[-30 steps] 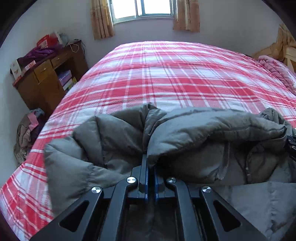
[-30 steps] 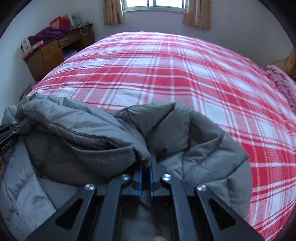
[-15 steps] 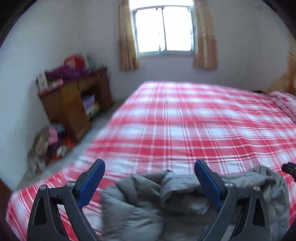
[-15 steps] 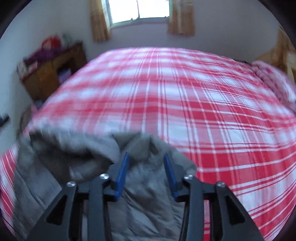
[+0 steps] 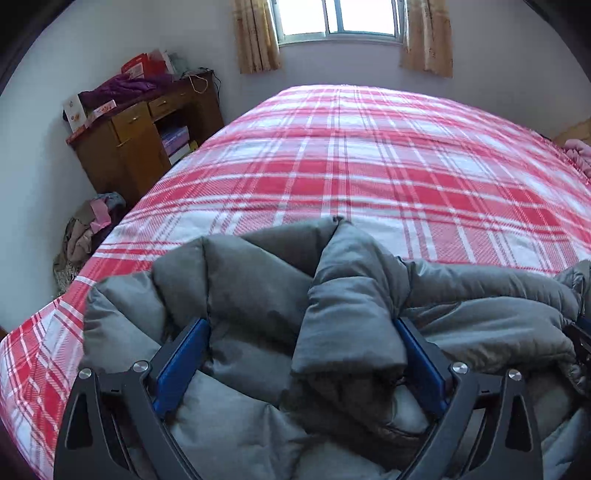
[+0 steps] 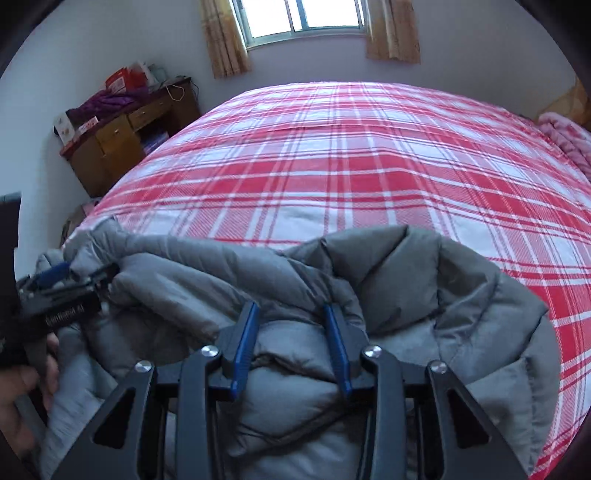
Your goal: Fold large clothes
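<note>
A grey puffer jacket [image 5: 258,295] lies bunched at the near edge of the red plaid bed [image 5: 369,166]. My left gripper [image 5: 301,325] is open wide, its blue pads [image 5: 181,358] pressed into the jacket's folds on either side of a raised ridge. In the right wrist view the jacket [image 6: 424,280] fills the foreground. My right gripper [image 6: 291,310] is open, its jaws straddling a fold of the jacket. The left gripper [image 6: 59,284] also shows there at the far left, on the jacket's edge.
A wooden desk [image 5: 144,136] with clutter stands left of the bed against the wall. A pile of clothes [image 5: 88,229] lies on the floor by it. A pink blanket [image 6: 569,140] lies at the bed's right edge. A window [image 5: 340,18] is at the back.
Both grippers, shut on the jacket a second ago, opened and let it go. They lifted briefly and have come back down onto the jacket with jaws open.
</note>
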Demonstrator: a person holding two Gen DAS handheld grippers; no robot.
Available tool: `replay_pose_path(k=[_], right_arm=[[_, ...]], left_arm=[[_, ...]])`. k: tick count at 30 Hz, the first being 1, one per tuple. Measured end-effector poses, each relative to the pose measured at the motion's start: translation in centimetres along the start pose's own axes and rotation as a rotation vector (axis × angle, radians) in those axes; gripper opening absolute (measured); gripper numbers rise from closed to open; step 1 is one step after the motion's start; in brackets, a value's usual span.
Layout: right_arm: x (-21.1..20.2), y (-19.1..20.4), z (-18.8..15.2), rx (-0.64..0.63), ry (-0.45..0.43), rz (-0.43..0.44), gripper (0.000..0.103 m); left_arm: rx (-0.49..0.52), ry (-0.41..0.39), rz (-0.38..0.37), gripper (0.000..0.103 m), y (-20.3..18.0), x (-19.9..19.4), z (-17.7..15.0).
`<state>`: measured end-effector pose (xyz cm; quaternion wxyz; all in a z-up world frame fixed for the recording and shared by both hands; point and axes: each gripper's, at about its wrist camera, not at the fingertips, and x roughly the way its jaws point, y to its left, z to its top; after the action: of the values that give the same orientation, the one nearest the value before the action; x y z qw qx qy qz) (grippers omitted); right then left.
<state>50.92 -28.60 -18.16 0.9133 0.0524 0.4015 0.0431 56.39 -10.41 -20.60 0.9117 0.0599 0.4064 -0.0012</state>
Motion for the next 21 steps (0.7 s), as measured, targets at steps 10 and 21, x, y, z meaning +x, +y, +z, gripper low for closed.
replay_pose_path(k=[10, 21], right_arm=[[1.2, 0.3, -0.4, -0.03, 0.012, -0.046, 0.04], [1.5, 0.9, -0.5, -0.061, 0.017, -0.094, 0.04]], left_arm=[[0.019, 0.028, 0.022, 0.102, -0.4, 0.8, -0.2], [0.032, 0.024, 0.035, 0.102, -0.7, 0.9, -0.3]])
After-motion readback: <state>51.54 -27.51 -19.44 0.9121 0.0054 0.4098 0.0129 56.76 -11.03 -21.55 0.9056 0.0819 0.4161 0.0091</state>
